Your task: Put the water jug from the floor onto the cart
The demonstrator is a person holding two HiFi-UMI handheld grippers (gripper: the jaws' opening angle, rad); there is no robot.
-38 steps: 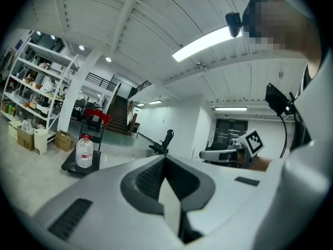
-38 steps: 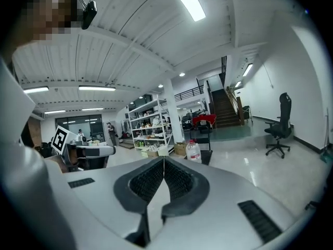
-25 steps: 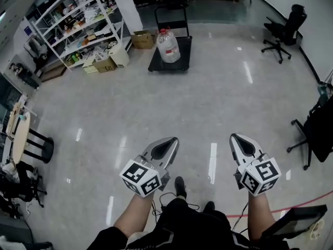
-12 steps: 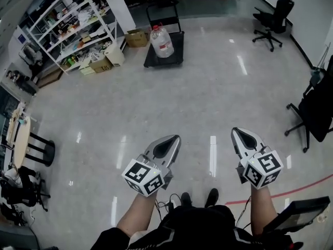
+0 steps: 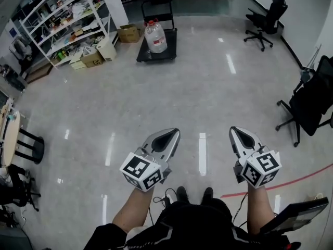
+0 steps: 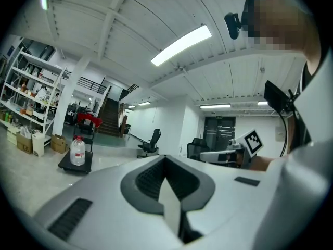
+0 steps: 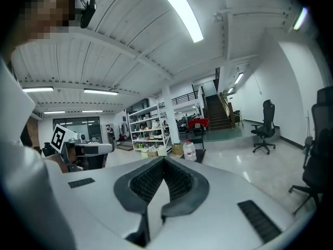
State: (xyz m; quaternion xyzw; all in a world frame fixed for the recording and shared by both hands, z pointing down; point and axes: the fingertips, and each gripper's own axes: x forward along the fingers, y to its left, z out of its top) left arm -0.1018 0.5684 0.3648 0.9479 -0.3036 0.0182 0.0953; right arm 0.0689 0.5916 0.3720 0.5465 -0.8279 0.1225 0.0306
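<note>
Water jug (image 5: 155, 37) sitting upright on black cart (image 5: 169, 50), far end of room, well away from both grippers. Cardboard box (image 5: 128, 33) just left of cart, shelving rack (image 5: 62, 22) further left along wall. Office chair (image 5: 265, 17) off to right. Left gripper (image 5: 172, 134) and right gripper (image 5: 237, 133) held out side by side over shiny floor, jaws pressed together on both, nothing between them.
</note>
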